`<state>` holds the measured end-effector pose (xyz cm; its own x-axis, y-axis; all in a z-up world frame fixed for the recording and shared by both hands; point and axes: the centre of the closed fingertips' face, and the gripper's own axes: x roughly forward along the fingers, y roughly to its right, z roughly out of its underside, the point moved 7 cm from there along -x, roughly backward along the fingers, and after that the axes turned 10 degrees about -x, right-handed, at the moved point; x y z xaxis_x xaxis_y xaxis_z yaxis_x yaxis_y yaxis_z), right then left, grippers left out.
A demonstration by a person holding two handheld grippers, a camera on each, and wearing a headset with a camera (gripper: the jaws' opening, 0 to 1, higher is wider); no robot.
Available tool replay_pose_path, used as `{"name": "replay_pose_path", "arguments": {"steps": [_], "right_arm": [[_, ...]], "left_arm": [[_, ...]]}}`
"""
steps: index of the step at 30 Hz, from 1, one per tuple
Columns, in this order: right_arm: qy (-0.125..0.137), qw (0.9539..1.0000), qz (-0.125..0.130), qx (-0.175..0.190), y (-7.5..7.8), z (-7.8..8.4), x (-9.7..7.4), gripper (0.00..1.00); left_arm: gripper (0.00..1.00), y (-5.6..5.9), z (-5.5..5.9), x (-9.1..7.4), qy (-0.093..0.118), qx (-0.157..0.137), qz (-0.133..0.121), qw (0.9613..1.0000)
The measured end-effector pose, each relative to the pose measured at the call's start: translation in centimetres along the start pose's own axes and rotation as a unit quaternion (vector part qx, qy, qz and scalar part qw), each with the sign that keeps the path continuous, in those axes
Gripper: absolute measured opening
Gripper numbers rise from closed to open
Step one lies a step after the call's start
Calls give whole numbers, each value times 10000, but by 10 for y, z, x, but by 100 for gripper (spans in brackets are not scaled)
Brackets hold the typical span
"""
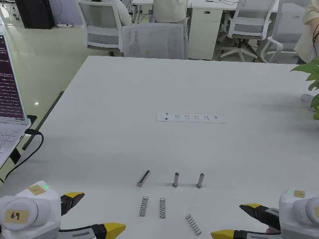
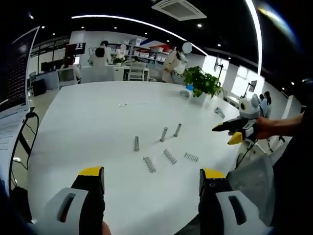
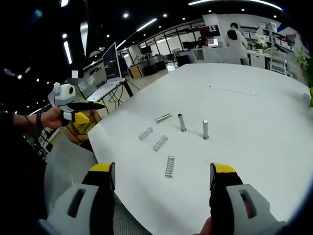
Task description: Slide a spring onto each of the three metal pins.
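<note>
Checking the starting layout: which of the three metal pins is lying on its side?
The leftmost pin in the head view lies flat; the middle pin and the right pin stand upright.

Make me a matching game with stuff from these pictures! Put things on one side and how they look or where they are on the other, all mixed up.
Things:
1. leftmost pin
2. middle pin
3. laptop
4. plant

Descriptions:
A. green, at the far right
B. standing upright
C. lying on its side
D. open, at the far left

Pairs: 1-C, 2-B, 3-D, 4-A
</note>
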<state>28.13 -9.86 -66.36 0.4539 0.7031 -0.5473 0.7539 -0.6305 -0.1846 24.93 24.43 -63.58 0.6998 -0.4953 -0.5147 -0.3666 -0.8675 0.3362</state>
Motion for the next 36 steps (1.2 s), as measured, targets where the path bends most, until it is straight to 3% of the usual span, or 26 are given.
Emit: {"name": "replay_pose_path", "arguments": {"steps": [21, 36], "right_arm": [[48, 9999, 53, 136, 1, 1, 1, 73], [59, 10000, -14, 8, 1, -1, 1, 75]], "left_arm": [[72, -6, 0, -2, -27, -10, -15, 10000], [76, -6, -2, -4, 44, 4, -6, 10000]]}}
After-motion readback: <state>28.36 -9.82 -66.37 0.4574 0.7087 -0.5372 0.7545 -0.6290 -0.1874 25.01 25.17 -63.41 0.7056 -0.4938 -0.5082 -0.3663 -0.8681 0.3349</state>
